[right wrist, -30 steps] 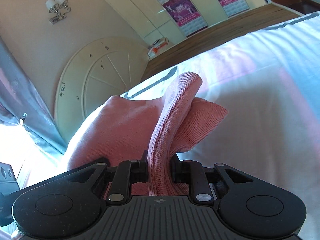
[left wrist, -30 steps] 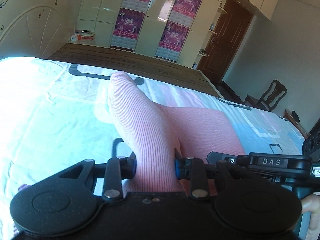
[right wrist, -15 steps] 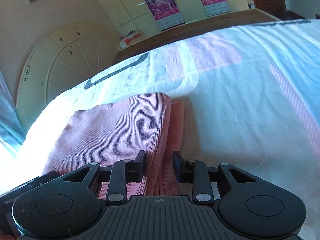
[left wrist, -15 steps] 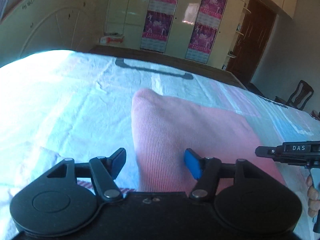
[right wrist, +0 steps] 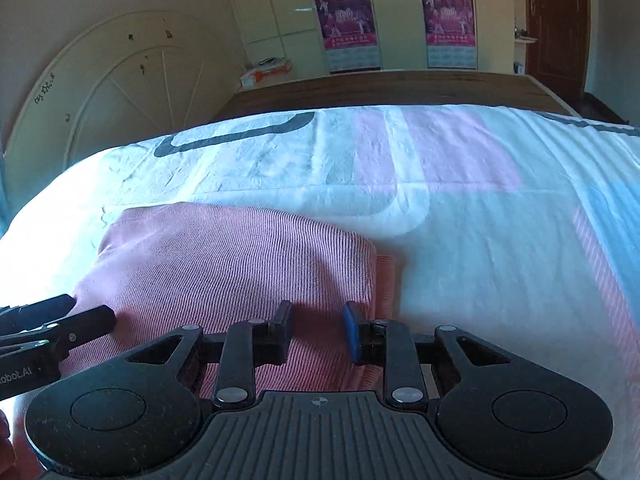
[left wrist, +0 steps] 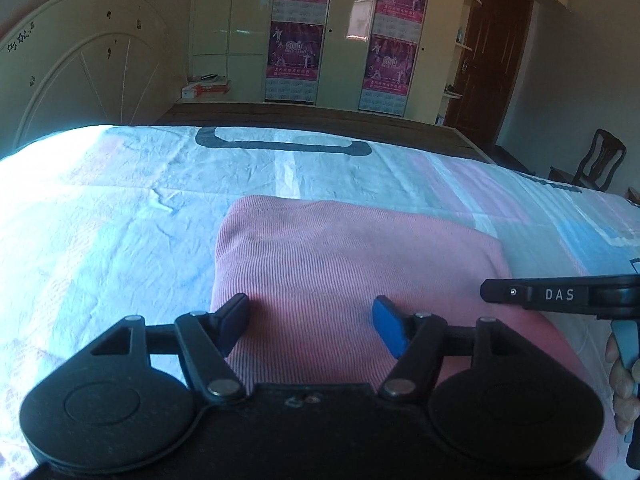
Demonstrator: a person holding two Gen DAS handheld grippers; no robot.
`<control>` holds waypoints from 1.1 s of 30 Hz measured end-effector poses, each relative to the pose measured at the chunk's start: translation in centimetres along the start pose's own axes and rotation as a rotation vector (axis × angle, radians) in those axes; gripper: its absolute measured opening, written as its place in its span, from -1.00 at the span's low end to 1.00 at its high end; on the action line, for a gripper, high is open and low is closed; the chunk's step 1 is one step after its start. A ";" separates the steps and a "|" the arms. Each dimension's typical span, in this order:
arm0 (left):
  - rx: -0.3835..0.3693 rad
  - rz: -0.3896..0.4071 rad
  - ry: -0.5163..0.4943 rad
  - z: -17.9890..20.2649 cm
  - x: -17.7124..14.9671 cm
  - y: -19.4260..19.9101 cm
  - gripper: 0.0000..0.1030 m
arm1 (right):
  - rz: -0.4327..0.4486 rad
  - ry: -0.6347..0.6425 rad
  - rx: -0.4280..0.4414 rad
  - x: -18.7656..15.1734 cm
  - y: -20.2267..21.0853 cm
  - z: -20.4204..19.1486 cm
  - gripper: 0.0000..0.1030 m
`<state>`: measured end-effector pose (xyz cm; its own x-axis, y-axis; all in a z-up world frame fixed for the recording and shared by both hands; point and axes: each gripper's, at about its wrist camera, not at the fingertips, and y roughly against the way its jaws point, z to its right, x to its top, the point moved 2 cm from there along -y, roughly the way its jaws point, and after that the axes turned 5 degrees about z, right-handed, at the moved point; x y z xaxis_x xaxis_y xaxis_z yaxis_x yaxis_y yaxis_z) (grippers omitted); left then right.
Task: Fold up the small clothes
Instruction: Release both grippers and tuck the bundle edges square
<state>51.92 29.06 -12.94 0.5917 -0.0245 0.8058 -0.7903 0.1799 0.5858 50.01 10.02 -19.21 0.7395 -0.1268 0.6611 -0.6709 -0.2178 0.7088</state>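
A pink ribbed garment (left wrist: 344,264) lies folded and flat on a bed sheet (left wrist: 120,216) printed with pale blue, pink and white blocks. The left gripper (left wrist: 310,322) hovers low over the garment's near edge; its jaws have just been opening and stand wide, the cloth beneath them but not pinched. The right gripper (right wrist: 318,330) sits at the garment's right side, jaws narrowly parted, pads clear of the fabric. Beyond the bed stand a cream arched headboard (right wrist: 120,92), wardrobe doors with magenta posters (left wrist: 298,32), and a dark wooden door (left wrist: 492,48).
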 end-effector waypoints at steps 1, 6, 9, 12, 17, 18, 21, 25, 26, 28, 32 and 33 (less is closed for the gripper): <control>0.000 0.011 0.001 0.0 0.1 0.7 0.28 | 0.002 0.004 -0.003 0.1 0.4 -0.1 -0.49; -0.019 0.047 0.006 -0.3 -0.7 5.2 0.32 | 0.060 0.003 0.068 -0.2 5.8 -1.1 -0.49; -0.032 0.022 -0.014 0.3 -2.3 6.6 0.34 | 0.065 0.045 0.091 -2.6 8.8 -2.5 -0.49; -0.023 0.004 -0.034 1.2 -4.2 7.0 0.46 | 0.073 0.078 0.088 -5.3 10.4 -3.2 -0.49; 0.025 -0.023 -0.111 2.2 -5.0 6.2 0.49 | 0.035 0.112 -0.001 -8.0 9.1 -3.3 -0.65; 0.029 -0.032 -0.113 2.3 -4.8 6.3 0.49 | 0.032 0.110 -0.013 -7.8 9.1 -3.4 -0.67; 0.046 -0.080 -0.088 2.2 -4.1 7.0 0.52 | 0.047 0.035 0.013 -7.0 10.7 -3.4 -0.67; 0.078 -0.123 -0.068 2.0 -4.6 7.0 0.61 | 0.047 0.043 -0.011 -8.5 12.2 -3.8 -0.66; 0.079 -0.131 -0.064 2.0 -4.7 6.9 0.62 | 0.023 0.055 -0.028 -9.2 11.9 -3.8 -0.66; 0.079 -0.147 -0.057 2.0 -5.0 6.6 0.73 | -0.007 0.030 -0.034 -10.2 11.5 -3.6 -0.67; 0.080 -0.169 -0.051 2.1 -5.2 6.0 0.92 | -0.006 0.007 -0.052 -10.5 11.7 -3.9 -0.66; 0.082 -0.175 -0.049 2.0 -5.4 5.9 0.99 | -0.011 0.009 -0.054 -10.6 11.5 -3.9 -0.66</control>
<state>43.77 28.30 -13.63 0.7144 -0.0969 0.6930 -0.6874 0.0883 0.7209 34.26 12.61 -17.10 0.7465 -0.1155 0.6553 -0.6649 -0.1669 0.7280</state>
